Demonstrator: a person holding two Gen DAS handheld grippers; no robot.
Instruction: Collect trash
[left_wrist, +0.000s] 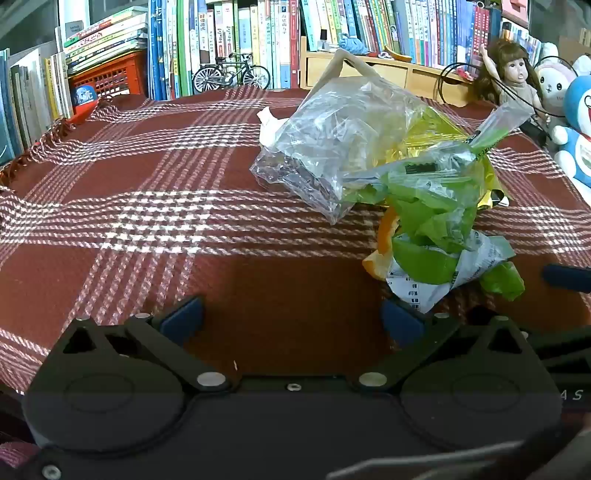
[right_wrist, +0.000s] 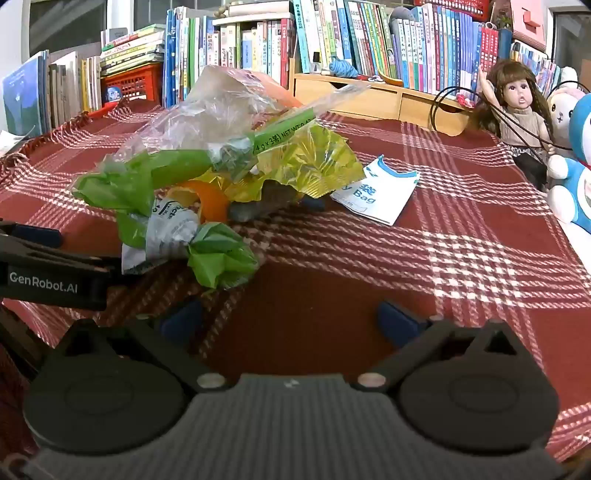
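A heap of trash lies on the red plaid tablecloth (left_wrist: 147, 177): a clear plastic bag (left_wrist: 332, 140), a yellow foil wrapper (left_wrist: 443, 140), green wrappers (left_wrist: 432, 218), orange peel (left_wrist: 386, 243) and a grey-white printed packet (left_wrist: 424, 284). My left gripper (left_wrist: 291, 321) is open, low over the cloth, its right fingertip close to the packet. In the right wrist view the same heap sits ahead left: clear plastic bag (right_wrist: 214, 110), yellow foil wrapper (right_wrist: 306, 162), crumpled green wrapper (right_wrist: 221, 258), orange peel (right_wrist: 210, 203). A white and blue folded bag (right_wrist: 376, 192) lies beside it. My right gripper (right_wrist: 291, 317) is open and holds nothing.
Bookshelves (left_wrist: 258, 37) line the back of the table, with a model bicycle (left_wrist: 231, 75), an orange crate (left_wrist: 110, 77) and a wooden drawer box (right_wrist: 369, 96). A doll (right_wrist: 517, 103) and plush toys (right_wrist: 576, 162) stand at the right edge. The left gripper's body (right_wrist: 48, 273) shows at the right wrist view's left edge.
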